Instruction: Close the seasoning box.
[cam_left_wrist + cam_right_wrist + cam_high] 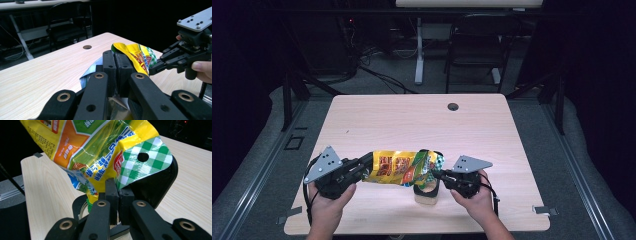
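**Above the near edge of the table, a snack bag stretched between two grippers**

Over the near middle of the pale wooden table (377,120), a crinkly yellow, orange and green foil snack bag (399,168) hangs level in the air, held at both ends. The left gripper (364,166) clamps the bag's left end: in the left gripper view its two black jaws stand pressed together on the foil (130,53). The right gripper (435,174) pinches the bag's right end, close to the green-and-white checked strip with a punched hole (143,157); in the right gripper view its jaws meet on the edge of the bag (100,157). Each gripper is held in one of the person's hands at the near edge. Just under the bag's right end, a black dispenser-like stand (427,189) with a curved black arm rests on the table; its arm rises behind the checked strip (160,187). A small round hole (453,106) marks the table's far side.
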{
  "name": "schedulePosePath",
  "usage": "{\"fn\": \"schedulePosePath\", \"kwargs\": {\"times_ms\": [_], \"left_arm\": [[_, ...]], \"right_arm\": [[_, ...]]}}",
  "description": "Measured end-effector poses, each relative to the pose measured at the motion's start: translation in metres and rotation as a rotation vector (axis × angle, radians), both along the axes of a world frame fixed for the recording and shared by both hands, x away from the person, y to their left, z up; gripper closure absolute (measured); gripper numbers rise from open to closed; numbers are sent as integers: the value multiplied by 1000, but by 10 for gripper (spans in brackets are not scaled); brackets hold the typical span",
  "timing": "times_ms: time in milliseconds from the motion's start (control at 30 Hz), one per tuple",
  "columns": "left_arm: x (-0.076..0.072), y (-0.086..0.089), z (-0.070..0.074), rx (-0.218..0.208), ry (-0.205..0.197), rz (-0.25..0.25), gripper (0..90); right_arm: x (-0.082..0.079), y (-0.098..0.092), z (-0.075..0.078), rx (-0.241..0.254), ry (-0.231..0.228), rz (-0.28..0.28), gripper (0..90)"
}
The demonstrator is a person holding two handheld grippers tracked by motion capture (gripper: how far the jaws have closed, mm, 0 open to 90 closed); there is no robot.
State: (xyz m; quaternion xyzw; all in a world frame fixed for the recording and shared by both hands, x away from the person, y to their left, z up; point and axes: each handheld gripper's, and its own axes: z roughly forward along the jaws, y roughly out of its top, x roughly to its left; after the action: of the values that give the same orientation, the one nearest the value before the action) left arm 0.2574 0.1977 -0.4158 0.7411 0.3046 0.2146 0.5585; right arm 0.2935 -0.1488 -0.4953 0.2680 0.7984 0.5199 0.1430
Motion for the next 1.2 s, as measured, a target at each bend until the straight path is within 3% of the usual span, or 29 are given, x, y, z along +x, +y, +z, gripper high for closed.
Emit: {"fn": "schedulePosePath", "kwargs": {"times_ms": [233,700,1200], "left_arm": [[3,-3,-3,-3,9,-10,881],[2,-8,-2,2,5,-18,882],[1,-1,0,-2,0,-1,881]], "right_arm": [[0,-6,2,10,3,-2,886],[5,-8,0,12,-13,-70,879],[2,1,-1,0,2,-16,875]]}}
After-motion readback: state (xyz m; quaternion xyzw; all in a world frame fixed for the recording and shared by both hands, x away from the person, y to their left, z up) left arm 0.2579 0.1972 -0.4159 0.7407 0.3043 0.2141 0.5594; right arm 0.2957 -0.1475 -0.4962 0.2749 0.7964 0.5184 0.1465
